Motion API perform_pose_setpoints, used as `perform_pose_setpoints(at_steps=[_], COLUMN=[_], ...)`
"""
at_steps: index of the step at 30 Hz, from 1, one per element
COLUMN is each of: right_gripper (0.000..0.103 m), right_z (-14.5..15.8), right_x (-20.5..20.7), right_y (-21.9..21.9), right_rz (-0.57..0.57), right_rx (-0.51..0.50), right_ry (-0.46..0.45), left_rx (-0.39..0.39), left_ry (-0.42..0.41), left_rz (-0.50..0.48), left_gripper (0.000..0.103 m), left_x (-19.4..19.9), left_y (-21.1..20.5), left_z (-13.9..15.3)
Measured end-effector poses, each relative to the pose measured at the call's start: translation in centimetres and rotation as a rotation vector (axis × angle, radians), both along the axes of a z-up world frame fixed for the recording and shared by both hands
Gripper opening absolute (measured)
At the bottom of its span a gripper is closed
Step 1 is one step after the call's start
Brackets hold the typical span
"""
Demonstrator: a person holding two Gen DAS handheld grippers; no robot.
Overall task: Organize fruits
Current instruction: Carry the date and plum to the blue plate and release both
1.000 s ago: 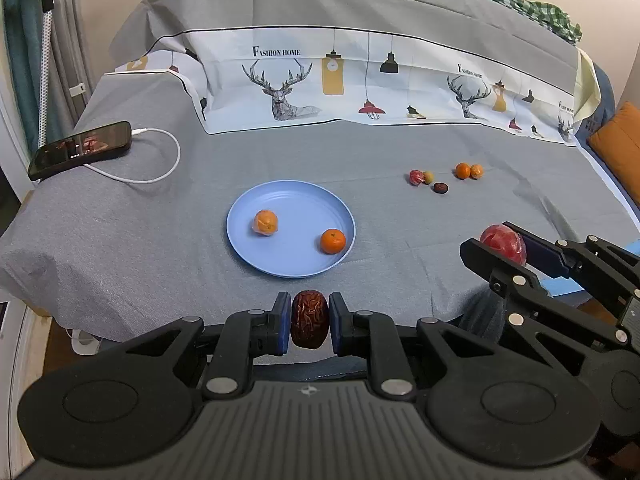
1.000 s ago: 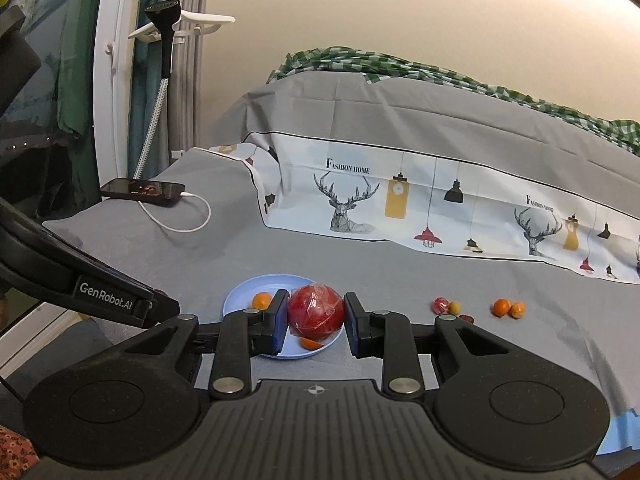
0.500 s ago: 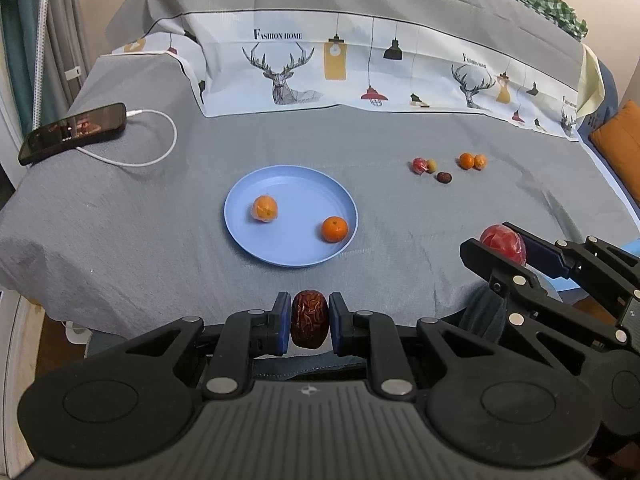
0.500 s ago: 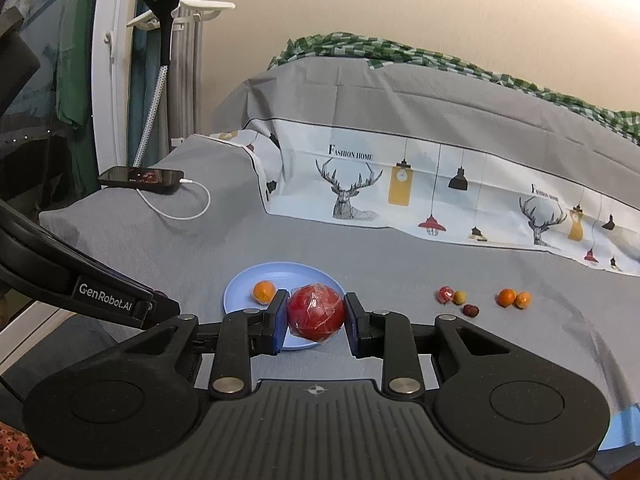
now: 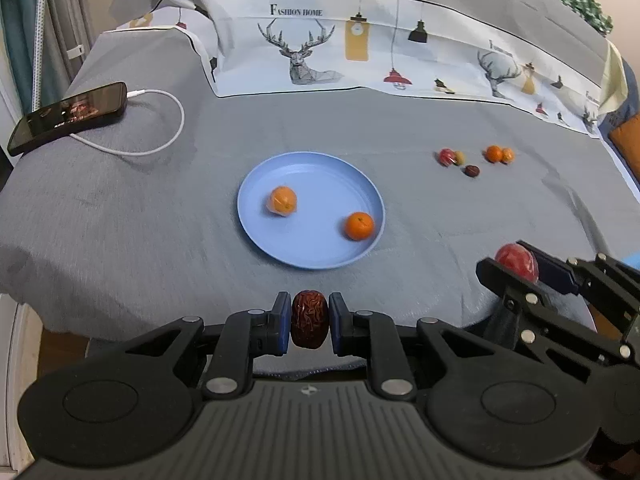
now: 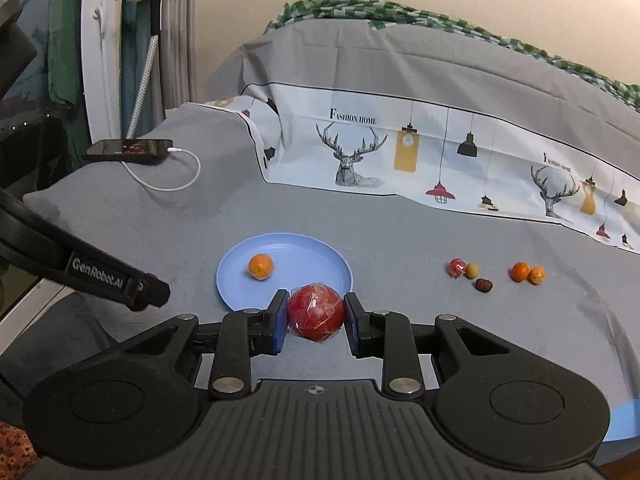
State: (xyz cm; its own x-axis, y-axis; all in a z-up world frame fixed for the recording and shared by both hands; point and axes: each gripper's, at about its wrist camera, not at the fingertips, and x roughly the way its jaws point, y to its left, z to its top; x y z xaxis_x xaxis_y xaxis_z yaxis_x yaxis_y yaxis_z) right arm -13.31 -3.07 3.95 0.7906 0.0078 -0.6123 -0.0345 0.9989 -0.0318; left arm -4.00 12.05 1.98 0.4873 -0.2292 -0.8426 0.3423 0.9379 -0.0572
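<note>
My left gripper [image 5: 309,320] is shut on a wrinkled brown date [image 5: 309,319], held just short of the bed's near edge. My right gripper [image 6: 316,318] is shut on a red fruit in clear wrap [image 6: 316,314]; in the left wrist view that red fruit [image 5: 516,261] shows at the right. A blue plate [image 5: 320,176] lies on the grey bedsheet with two oranges [image 5: 282,200] [image 5: 359,225] in it. In the right wrist view the plate [image 6: 304,248] sits just beyond the held fruit, one orange [image 6: 260,266] showing. Several small fruits [image 5: 472,158] lie loose to the plate's right.
A black phone [image 5: 68,116] with a white cable [image 5: 160,136] lies at the bed's far left. A printed deer cover [image 5: 360,52] rises behind the plate. An orange cushion [image 5: 626,136] sits at the right edge. A white stand [image 6: 100,60] is left of the bed.
Both grippers have moved forward and down toward the plate, which now looks larger and closer. Each still holds its fruit.
</note>
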Motion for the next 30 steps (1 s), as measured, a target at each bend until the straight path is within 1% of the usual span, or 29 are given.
perform_pose_setpoints(at_steps=[5,10,18,21,25,30], right_gripper=[0.030,0.030,0.030,0.030,0.030,0.030], right_z=[-1.3,-3.0,-6.1,-7.5,-9.1,-11.2], right_x=[2.5,5.4,10.8,12.8,14.8,16.5], right_y=[0.0,0.0,0.0,0.1,0.1,0.4], right_rz=[0.003,0.011,0.022,0.023,0.028,0.055], right_rx=[0.001,0.009,0.022,0.031,0.033,0.009], right_ry=[0.037,0.088,0.156,0.182,0.209,0.239], left_rx=[-0.001,0.013,0.044,0.064,0.087,0.092], left_ry=[0.004,0.029,0.081,0.118,0.149,0.168], left_rz=[0.021,0.021,0.024,0.008,0.002,0.009], left_gripper=[0.022,0.022,0.022,0.021,0.021,0.022], left_x=[3.4,6.8,11.9,13.7,15.8,17.8], left_y=[-0.4,-1.5,-2.9,-3.6,-4.2,-4.4], left_z=[-0.4,-1.7,-5.2,-6.9,-9.0,-11.1])
